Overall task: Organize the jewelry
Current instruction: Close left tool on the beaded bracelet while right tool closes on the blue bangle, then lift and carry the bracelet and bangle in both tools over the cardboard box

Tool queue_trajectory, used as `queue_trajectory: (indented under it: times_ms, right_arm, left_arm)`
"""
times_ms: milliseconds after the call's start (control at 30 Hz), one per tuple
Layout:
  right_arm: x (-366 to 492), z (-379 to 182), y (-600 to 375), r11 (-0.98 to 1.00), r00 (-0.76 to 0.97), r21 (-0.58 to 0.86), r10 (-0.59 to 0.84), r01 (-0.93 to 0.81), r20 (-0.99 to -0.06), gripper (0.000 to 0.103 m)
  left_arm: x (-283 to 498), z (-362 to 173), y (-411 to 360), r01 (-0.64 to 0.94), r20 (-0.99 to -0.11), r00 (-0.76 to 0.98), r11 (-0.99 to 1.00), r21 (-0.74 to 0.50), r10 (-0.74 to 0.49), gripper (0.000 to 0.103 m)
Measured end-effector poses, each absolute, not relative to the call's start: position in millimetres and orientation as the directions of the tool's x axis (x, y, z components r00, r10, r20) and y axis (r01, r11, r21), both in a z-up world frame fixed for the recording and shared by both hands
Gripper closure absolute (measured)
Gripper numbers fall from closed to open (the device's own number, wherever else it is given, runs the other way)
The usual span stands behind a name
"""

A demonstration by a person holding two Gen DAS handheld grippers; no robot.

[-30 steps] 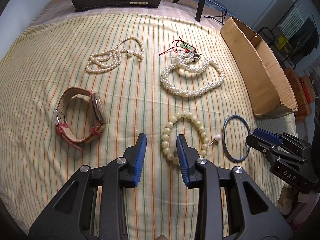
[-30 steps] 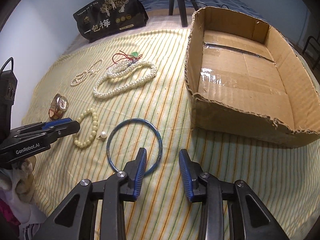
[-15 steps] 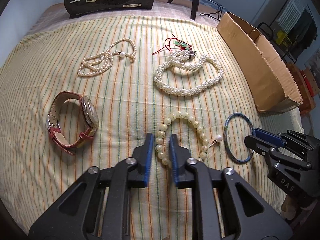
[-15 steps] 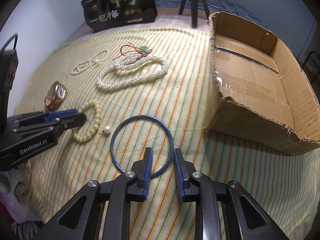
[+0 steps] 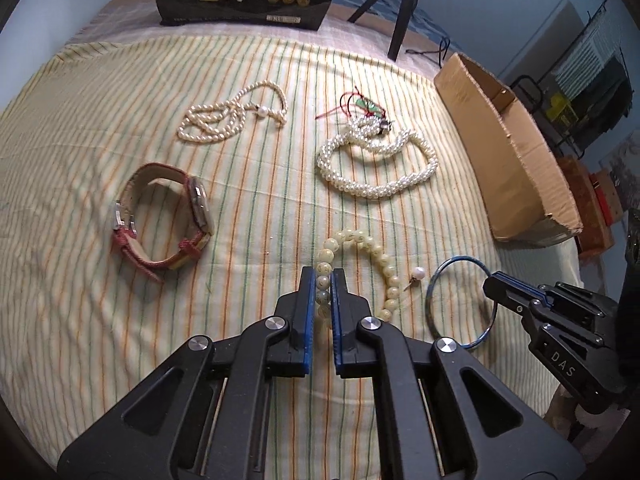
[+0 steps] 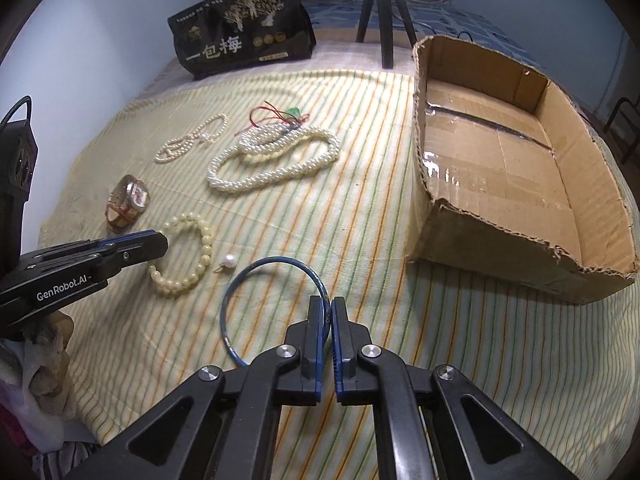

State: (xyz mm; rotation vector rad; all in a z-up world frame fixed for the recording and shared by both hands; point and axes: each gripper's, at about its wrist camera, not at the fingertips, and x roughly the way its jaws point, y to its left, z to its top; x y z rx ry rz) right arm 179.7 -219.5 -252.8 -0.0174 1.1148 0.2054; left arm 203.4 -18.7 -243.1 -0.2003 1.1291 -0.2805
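Bead bracelet (image 5: 376, 258): cream beads, one side pinched in left tool (image 5: 323, 280).
Blue bangle (image 6: 272, 280): thin ring, rim clamped by right tool (image 6: 329, 308).
Loose pearl (image 6: 229, 260): between them.
Cardboard box (image 6: 500, 236): open, empty.

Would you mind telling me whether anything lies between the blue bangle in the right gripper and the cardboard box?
Nothing visible does. The right gripper is shut on the blue bangle, and only bare striped cloth lies between it and the open cardboard box. The pearl necklaces lie off to the side.
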Motion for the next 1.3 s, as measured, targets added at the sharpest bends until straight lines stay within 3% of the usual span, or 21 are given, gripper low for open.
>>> queue_trajectory:
  times_ms: [700,1300]
  right_arm:
    - [143.6,-176.1,-229.2,0.973,0.562,0.101,0.203,-0.208,-0.802,0.102]
    - [175.4,-122.9,-312.9,0.996,0.678,0.026,0.080,-0.090,-0.731,0.102]
  left_arm:
    - [170.8,-167.6,-36.5,0.240,-0.780,0.491,0.921,-0.307,-0.388,0.098]
    - [193.7,-124.1,-121.7,0.391,-0.726,0.494,0.868,-0.305,-0.478,0.098]
